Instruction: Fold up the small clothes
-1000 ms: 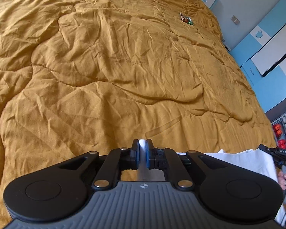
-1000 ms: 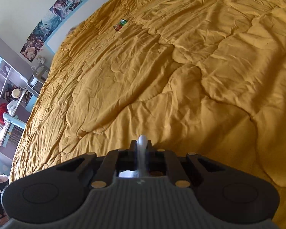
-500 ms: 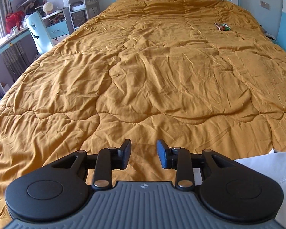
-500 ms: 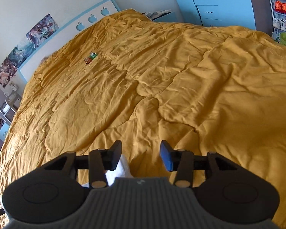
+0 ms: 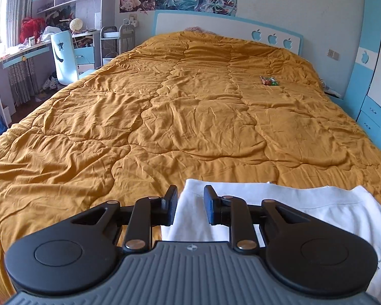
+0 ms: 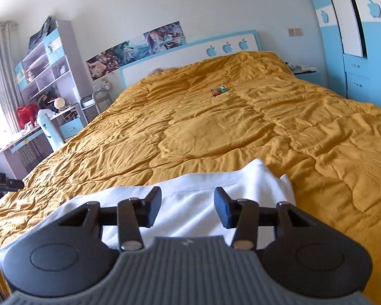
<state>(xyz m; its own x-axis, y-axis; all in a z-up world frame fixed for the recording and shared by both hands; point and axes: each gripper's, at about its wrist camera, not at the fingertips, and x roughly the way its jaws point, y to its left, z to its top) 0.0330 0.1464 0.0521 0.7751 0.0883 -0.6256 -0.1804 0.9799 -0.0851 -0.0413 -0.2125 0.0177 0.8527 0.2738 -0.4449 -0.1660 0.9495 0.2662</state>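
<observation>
A white garment [image 5: 304, 203] lies folded flat on the mustard quilt [image 5: 190, 114] near the bed's front edge. My left gripper [image 5: 190, 199] hovers above the garment's left end; its jaws stand apart and are closing, with no cloth pinched between them. In the right wrist view the same white garment [image 6: 190, 185] stretches across under my right gripper [image 6: 188, 202], which is open and holds nothing. Both grippers are lifted off the cloth and point toward the headboard.
The quilt [image 6: 241, 132] covers the whole bed. A small red and green wrapper [image 5: 269, 80] lies far up the bed toward the headboard [image 5: 216, 25]. A desk and chair [image 5: 63, 58] stand to the left, blue wardrobes [image 6: 355, 50] to the right.
Both grippers were shut on white cloth a second ago. They have opened, let it go, and risen and tilted up, so the garment now lies below them.
</observation>
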